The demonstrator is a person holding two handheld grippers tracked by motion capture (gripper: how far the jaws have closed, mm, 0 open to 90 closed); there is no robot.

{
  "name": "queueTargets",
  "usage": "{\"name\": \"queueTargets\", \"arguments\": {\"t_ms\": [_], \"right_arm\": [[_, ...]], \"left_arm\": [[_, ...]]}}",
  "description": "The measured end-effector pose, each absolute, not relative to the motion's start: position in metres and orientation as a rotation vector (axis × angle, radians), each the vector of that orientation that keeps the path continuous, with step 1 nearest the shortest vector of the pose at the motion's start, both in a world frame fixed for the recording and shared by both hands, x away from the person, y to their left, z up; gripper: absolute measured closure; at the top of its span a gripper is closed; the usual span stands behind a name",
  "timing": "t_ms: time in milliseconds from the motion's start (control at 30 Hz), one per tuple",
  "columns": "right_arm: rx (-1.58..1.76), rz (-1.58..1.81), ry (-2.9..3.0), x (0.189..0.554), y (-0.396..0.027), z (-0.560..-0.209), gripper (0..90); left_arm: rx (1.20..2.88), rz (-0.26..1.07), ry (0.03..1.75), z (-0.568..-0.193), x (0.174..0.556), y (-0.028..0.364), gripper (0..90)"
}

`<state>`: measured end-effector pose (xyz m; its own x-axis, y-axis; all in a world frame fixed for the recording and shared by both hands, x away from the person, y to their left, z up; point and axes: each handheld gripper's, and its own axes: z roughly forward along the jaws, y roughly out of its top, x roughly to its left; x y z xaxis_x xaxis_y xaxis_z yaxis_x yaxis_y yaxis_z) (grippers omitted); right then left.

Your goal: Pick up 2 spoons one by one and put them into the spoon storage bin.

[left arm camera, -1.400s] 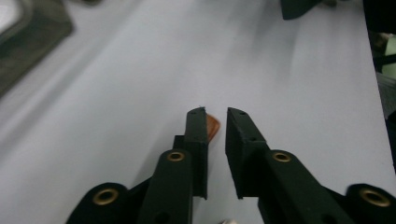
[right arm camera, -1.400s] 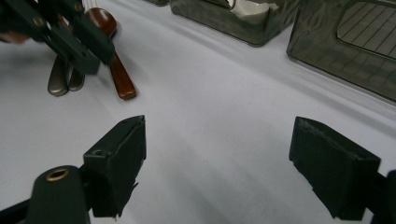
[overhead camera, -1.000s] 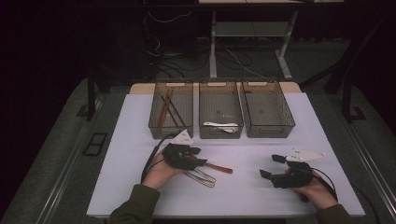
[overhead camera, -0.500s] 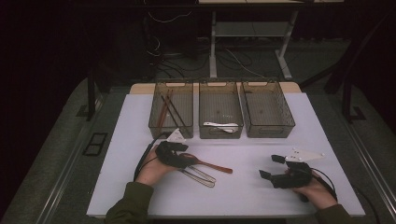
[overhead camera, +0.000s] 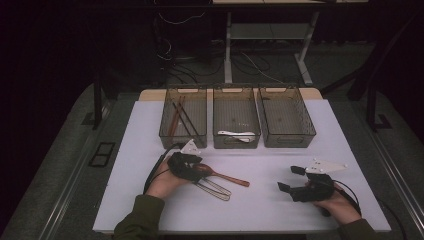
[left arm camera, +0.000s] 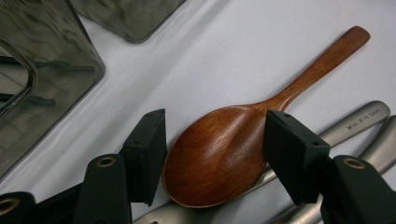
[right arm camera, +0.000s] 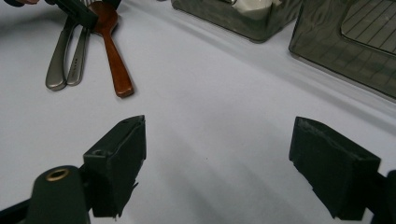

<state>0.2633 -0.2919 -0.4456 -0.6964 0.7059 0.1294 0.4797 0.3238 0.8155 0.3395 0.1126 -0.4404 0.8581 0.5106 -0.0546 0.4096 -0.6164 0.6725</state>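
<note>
Sort is partway: chopsticks and a white spoon already binned, left gripper jaws just closed slightly, bracketing the wooden spoon bowl at table 7 o'clock beside metal utensils, not lifted; right gripper spread, empty.

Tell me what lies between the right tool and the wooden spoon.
Bare white table: the right gripper view shows nothing between the right tool and the wooden spoon.
</note>
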Motion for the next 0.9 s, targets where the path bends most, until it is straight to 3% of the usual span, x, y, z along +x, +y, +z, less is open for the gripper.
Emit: {"name": "queueTargets", "arguments": {"t_ms": [667,900], "right_arm": [[1.070,1.306,2.341,0.2633,-0.2916,-0.4458,18.4],[1.069,1.307,2.341,0.2631,-0.2912,-0.4457,18.4]], "left_arm": [[2.312,0.169,0.643,-0.4441,0.3424,0.1088,44.2],[2.324,0.188,0.583,-0.4440,0.3409,0.1104,53.0]]}}
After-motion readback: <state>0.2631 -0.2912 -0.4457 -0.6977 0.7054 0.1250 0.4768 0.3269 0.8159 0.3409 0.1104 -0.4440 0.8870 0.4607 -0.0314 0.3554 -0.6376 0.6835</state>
